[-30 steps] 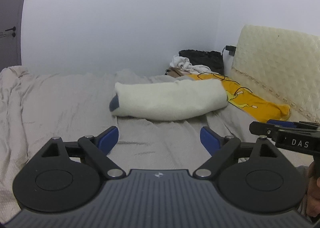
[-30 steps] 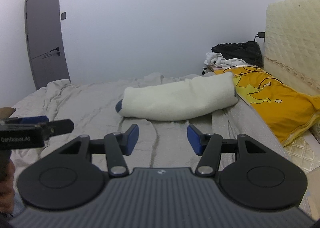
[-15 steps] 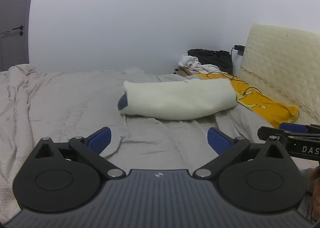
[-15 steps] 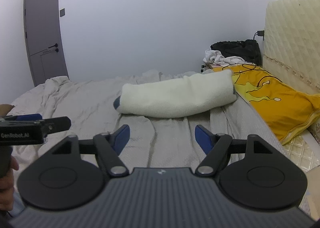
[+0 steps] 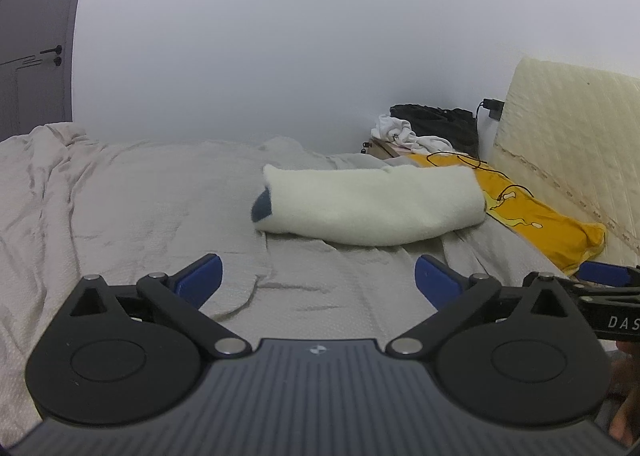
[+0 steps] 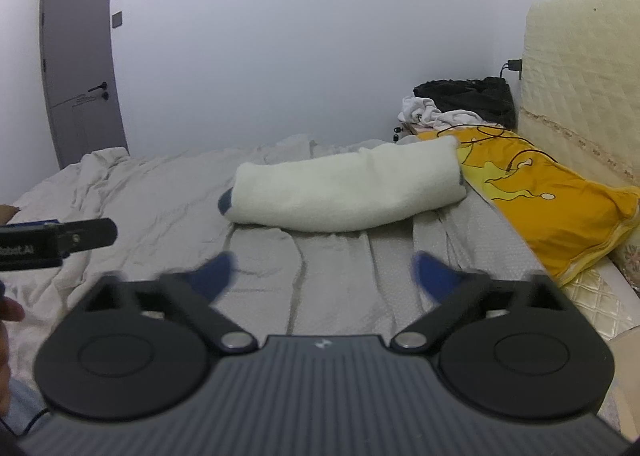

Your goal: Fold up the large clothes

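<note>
Your left gripper (image 5: 318, 280) hovers low over the near part of the bed with its blue-padded fingers (image 5: 200, 278) spread as wide as they go, nothing between them but the wrinkled grey bedsheet (image 5: 120, 212) below. Your right gripper (image 6: 322, 274) sits just beside it, to its right, and its jaws are opening at this moment; the blue fingertips (image 6: 216, 274) are blurred, and only bare sheet shows between them.

The folded cream-white fleece garment (image 5: 372, 208), a long soft roll with a dark blue patch at its left end, lies across the middle of the bed, farther away than both grippers and apart from them. Neither claw touches it. In the right wrist view the same roll (image 6: 348, 192) lies ahead and slightly right of centre.

At the roll's right end a yellow-orange cartoon-print pillow (image 6: 560, 208) rests against the cream quilted headboard (image 6: 580, 88); a thin dark cable (image 6: 516, 154) trails over it. Whether the pillow touches the roll you cannot tell. Beyond it, in the far right corner, a heap of white cloth (image 6: 432, 110) and a black bag (image 6: 468, 94) sit together. A grey door (image 6: 80, 56) stands at the far left.
</note>
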Demonstrator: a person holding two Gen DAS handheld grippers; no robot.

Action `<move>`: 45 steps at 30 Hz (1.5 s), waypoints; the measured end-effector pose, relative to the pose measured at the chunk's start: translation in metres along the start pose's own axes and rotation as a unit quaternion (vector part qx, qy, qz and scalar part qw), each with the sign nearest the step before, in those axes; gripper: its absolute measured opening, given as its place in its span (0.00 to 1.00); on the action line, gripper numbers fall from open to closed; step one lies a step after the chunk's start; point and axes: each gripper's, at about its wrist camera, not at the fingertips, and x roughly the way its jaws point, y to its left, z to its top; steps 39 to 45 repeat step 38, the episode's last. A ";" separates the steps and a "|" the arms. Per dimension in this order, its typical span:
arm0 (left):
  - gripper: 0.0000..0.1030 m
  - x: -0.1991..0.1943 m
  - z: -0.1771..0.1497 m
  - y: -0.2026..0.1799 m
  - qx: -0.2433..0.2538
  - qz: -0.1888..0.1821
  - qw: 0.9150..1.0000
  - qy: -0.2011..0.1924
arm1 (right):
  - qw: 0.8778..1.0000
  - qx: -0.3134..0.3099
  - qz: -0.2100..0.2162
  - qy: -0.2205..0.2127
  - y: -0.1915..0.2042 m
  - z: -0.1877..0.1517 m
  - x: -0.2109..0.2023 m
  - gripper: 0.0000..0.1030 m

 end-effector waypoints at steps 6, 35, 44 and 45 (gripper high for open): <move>1.00 0.001 0.000 0.000 -0.002 -0.001 1.000 0.009 | 1.000 -0.002 -0.004 -0.004 -0.001 0.000 0.000 1.00; 1.00 -0.004 -0.002 0.000 0.000 0.003 1.000 0.003 | 1.000 -0.003 0.000 0.002 -0.003 0.000 0.004 1.00; 1.00 -0.004 -0.002 0.001 0.000 0.004 1.000 0.003 | 1.000 -0.003 0.000 0.003 -0.003 0.000 0.004 1.00; 1.00 -0.004 -0.002 0.001 0.000 0.004 1.000 0.003 | 1.000 -0.003 0.000 0.003 -0.003 0.000 0.004 1.00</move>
